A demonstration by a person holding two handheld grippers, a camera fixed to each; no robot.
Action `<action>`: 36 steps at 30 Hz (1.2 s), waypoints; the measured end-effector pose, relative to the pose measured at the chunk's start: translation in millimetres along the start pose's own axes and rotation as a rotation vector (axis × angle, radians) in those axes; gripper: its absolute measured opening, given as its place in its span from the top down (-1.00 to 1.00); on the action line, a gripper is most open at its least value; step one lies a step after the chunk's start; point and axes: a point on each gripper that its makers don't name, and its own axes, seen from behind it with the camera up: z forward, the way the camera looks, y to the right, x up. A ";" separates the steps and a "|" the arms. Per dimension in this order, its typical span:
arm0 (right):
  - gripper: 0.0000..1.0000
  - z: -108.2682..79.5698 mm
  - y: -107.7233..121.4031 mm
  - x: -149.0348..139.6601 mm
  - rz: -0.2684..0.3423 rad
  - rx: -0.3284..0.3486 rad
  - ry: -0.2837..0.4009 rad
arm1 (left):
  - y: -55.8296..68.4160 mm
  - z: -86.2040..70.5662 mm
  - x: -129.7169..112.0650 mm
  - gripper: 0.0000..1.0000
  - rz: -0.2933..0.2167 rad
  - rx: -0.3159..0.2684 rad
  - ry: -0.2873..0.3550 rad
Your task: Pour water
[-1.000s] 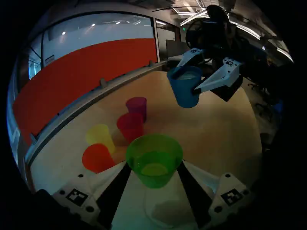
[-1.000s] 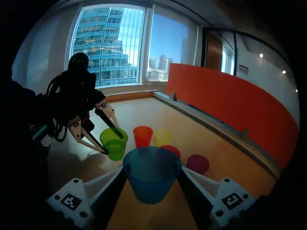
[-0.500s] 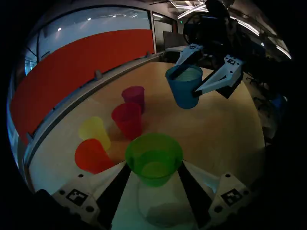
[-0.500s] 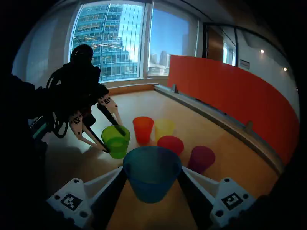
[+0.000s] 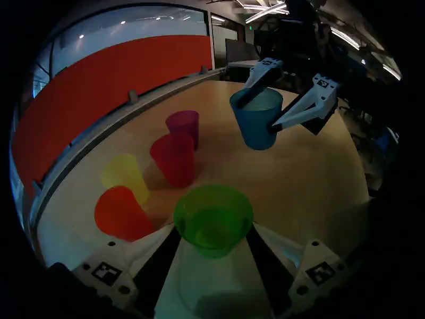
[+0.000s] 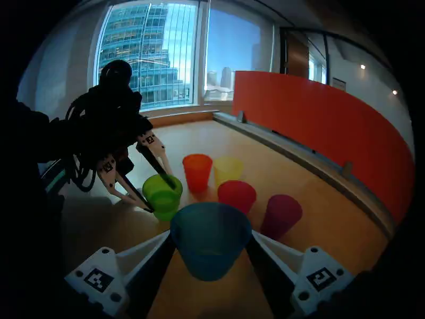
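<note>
My left gripper (image 5: 213, 236) is closed partway around the green cup (image 5: 213, 204), with one finger pressed to each side. The cup sits upright, and a pale patch at its bottom looks to me like a little water. My right gripper (image 6: 211, 242) has the blue cup (image 6: 210, 231) the same way, both fingers against its wall and the rim up. In the left gripper view the blue cup leans slightly, and a pale surface sits high inside it, water as far as I can judge.

I take the red cup (image 5: 174, 158) on the wooden bench (image 5: 308, 175) as my mark. The purple cup (image 5: 183, 126) stands just beside it, toward the orange wall panel (image 5: 106, 80); I cannot tell whether the two touch. The yellow cup (image 5: 125, 173) and the orange cup (image 5: 119, 212) stand near the red cup on the side toward my left gripper, apart from it. The green cup is near the red cup on the side away from the panel. The blue cup is farther from it, past the purple cup's end of the row.
</note>
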 end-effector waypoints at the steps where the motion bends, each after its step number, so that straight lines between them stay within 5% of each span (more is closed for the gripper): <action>1: -0.80 0.5 0.0 -0.5 0.000 0.000 -0.001 | -0.5 0.8 -1.0 -0.66 -0.001 0.000 -0.001; 36: -0.81 10.9 -9.9 -14.6 -0.002 0.009 -0.031 | 0.2 1.2 -12.2 -0.69 -0.023 -0.011 -0.010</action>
